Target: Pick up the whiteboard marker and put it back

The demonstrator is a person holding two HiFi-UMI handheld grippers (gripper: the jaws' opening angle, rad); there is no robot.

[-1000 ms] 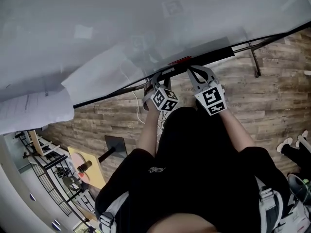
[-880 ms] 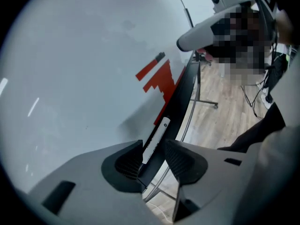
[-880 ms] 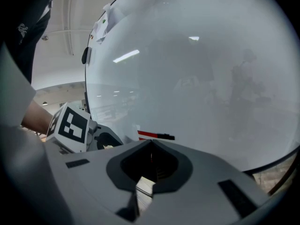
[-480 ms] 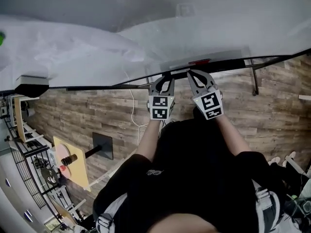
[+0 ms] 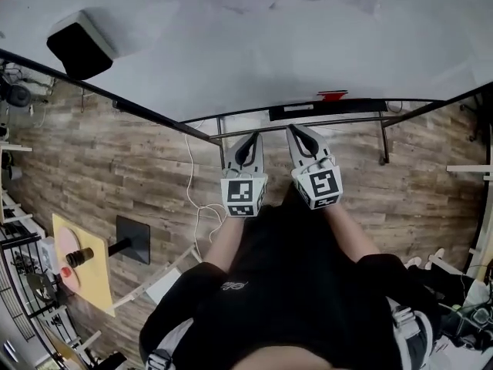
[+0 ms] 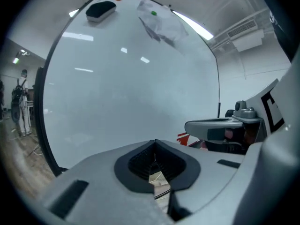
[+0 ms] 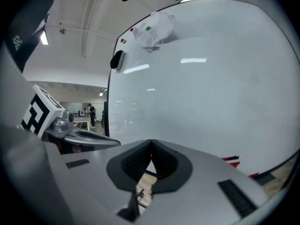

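Observation:
A small red thing, seemingly the marker (image 5: 333, 95), lies on the black tray (image 5: 323, 110) under the whiteboard (image 5: 269, 45). It shows as a red strip (image 6: 183, 137) in the left gripper view and as another red strip (image 7: 232, 159) in the right gripper view. Both grippers are held side by side, short of the tray and pointing at the board. The left gripper (image 5: 248, 139) is shut with nothing between its jaws. The right gripper (image 5: 296, 132) is shut and empty too. Each sees the other at its side: the right gripper (image 6: 220, 128) and the left gripper (image 7: 79, 137).
A black eraser (image 5: 81, 45) sticks to the board at upper left, near a crumpled white cloth (image 7: 154, 29) and small magnets. A white cable (image 5: 192, 183) trails over the wood floor. A yellow board (image 5: 81, 264) stands at lower left. People stand far off (image 7: 89, 110).
Both grippers have drawn back from the tray, where their tips were a second ago. The left gripper's jaws, open before, have shut. The head view has swung to show more of the board.

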